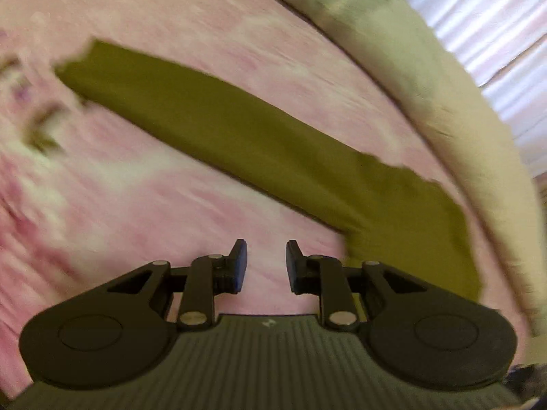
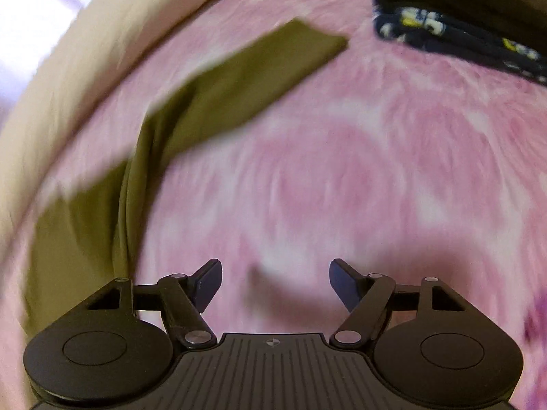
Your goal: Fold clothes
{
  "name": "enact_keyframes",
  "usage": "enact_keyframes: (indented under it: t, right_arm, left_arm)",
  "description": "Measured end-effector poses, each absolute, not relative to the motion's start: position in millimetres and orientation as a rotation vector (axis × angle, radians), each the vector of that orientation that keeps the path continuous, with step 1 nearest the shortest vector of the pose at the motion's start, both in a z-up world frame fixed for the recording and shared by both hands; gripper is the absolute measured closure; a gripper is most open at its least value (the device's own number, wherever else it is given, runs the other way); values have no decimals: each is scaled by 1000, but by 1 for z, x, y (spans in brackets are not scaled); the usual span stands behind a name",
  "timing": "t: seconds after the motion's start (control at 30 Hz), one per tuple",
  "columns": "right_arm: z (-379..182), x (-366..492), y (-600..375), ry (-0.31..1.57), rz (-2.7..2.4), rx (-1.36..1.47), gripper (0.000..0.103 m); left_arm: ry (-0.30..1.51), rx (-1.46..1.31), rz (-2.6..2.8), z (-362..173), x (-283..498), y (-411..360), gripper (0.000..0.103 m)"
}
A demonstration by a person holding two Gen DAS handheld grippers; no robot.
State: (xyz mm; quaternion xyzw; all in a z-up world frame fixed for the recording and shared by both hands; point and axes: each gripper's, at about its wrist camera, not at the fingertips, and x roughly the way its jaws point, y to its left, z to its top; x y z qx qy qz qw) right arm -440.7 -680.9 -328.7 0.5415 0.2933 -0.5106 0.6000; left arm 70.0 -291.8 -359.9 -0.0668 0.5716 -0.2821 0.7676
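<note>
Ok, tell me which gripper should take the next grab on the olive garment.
Probably the left gripper: the olive garment begins just beside its open, empty jaws. The right gripper, also open and empty, faces bare pink blanket.

A pink blanket (image 1: 212, 27) with pale blotches covered the bed. An olive-green garment (image 1: 259, 136) lay flat on it as a long folded strip. A dark patterned cloth (image 2: 454, 34) lay apart from the garment's end, at the blanket's far edge.

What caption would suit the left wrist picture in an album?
Open left gripper hovering empty above a long olive-green garment laid flat on a pink blanket.
</note>
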Motion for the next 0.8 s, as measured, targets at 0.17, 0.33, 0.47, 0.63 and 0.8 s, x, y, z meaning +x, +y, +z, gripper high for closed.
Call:
enact_keyframes:
  t: [0.17,0.33,0.47,0.63,0.8]
  right_arm:
    - [-314,-468,-803,547,-1187,1325,29]
    - [-324,-451,-897,658,-1253,1265,29]
    - [-367,-445,-936,685,-1324,1327,29]
    - [-383,-451,-943,705,-1352,1235,101]
    - [-322,-506,-878,330,-1282,1071,101]
  left_arm:
    - [1299,-190,-681,-369,49,-344,81]
    - [1304,-210,-722,-367,43,-387,79]
    - [1311,-160,-772,-362,37,-406,77]
    - [1345,-107,-779,-371,34,-414,77]
    - [1376,-141,-783,-372,33,-417,77]
